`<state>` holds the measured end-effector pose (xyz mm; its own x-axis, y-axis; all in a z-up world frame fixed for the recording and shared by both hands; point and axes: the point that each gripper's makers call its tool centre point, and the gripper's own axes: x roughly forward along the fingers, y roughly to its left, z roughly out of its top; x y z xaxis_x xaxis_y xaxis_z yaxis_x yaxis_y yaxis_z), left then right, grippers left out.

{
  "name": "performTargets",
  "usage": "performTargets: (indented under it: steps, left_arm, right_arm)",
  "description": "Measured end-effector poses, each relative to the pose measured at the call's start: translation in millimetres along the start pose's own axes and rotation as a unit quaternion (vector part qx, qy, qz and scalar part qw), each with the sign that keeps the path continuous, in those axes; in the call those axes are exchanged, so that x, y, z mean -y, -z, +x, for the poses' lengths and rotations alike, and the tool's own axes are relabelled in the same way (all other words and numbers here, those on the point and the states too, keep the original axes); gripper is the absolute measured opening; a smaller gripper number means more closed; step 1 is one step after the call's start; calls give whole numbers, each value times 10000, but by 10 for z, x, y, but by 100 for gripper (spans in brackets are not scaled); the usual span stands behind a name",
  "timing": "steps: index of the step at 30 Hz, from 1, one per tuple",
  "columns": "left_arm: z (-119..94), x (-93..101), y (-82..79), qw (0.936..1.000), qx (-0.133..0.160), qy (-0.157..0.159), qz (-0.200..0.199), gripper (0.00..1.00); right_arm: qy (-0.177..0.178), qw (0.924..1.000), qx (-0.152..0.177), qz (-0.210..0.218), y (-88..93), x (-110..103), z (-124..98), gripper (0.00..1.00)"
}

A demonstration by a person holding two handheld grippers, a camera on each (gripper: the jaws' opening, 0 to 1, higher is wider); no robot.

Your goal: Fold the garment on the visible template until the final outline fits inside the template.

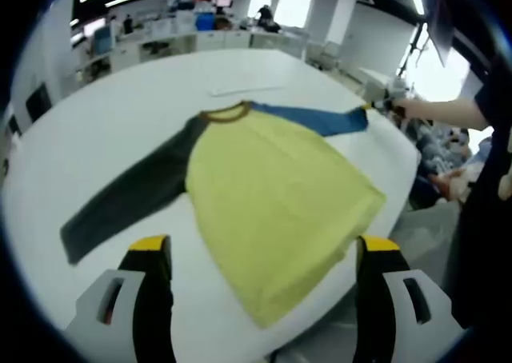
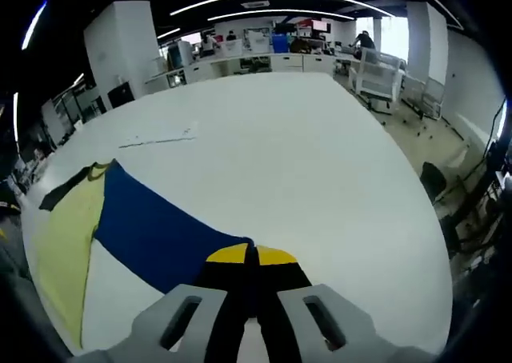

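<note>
Two views: one from each hand-held gripper, both over a white table [image 1: 96,123].
Garment: a yellow shirt [image 1: 272,207] is spread flat at the centre of the left gripper view, with a brown collar [image 1: 226,113] at the top.
Sleeves: a dark grey sleeve [image 1: 128,203] is stretched to the lower left; a blue sleeve [image 2: 156,231] is stretched to the upper right.
Left gripper [image 1: 264,255]: jaws are held wide apart at the bottom of the frame, nothing between them.
Right gripper [image 2: 252,255]: jaws are pressed together on the blue sleeve's cuff, at the bottom centre of the right gripper view.
Background: office desks [image 2: 272,59] are seen at the top.
</note>
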<state>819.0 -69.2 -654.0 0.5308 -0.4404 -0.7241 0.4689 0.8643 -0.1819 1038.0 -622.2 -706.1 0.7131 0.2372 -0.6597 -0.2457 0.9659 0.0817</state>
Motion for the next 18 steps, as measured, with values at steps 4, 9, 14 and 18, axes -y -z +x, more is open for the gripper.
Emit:
performTargets:
  steps: [4, 9, 14, 18]
  left_arm:
    - [-16, 14, 11, 10000, 53, 36, 5, 91]
    - [-74, -9, 33, 9999, 138, 36, -4, 91]
    - [-139, -49, 98, 9998, 190, 15, -80, 90]
    - [-202, -89, 149, 9996, 240, -21, -141, 90]
  right_arm:
    - [-235, 9993, 201, -189, -265, -207, -81, 2]
    - [-622, 9964, 503, -283, -563, -536, -156, 2]
    - [-1027, 9912, 765, -325, -850, -990, -233, 2]
    - [-1287, 9860, 973, -408, -1092, -1318, -287, 2]
